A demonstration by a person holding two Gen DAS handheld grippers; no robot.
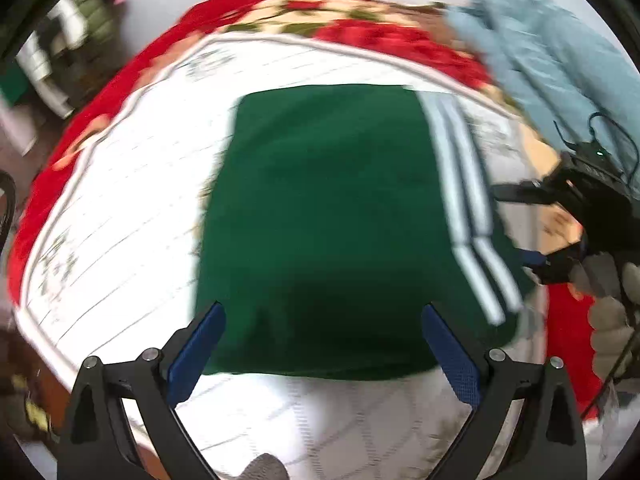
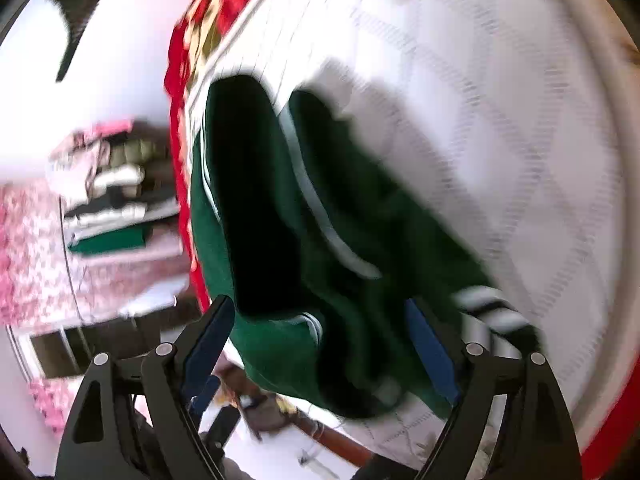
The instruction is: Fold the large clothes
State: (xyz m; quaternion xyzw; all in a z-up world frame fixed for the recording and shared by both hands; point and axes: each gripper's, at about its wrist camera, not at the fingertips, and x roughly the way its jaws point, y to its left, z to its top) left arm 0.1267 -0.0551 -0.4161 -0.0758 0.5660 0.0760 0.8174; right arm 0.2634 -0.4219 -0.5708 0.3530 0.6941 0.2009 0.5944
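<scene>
Blue-padded fingers of the left gripper stand spread wide in the left wrist view, pinching nothing; they hang above the near edge of the green garment, one finger at each near corner of it, and whether they touch the cloth cannot be told through the blur. That garment lies folded into a flat, roughly rectangular block on the white quilted cover of the bed. White stripes run down the garment's right side. Just right of the stripes the right gripper reaches in from the frame edge, a gloved hand behind it. Beyond the far edge of the garment, past the white cover, a red floral blanket borders the bed, and a pale blue cloth lies to the garment's far right. Far left of the garment, off the bed, a stack of folded clothes shows dimly.

From the right wrist view, the right gripper also has its fingers spread apart, gripping nothing. The green garment fills the space ahead of and between them, its striped cuff just beside the right-hand finger; contact is unclear in the blur. Left of the garment the stack of folded clothes sits against a pink patterned cloth.
</scene>
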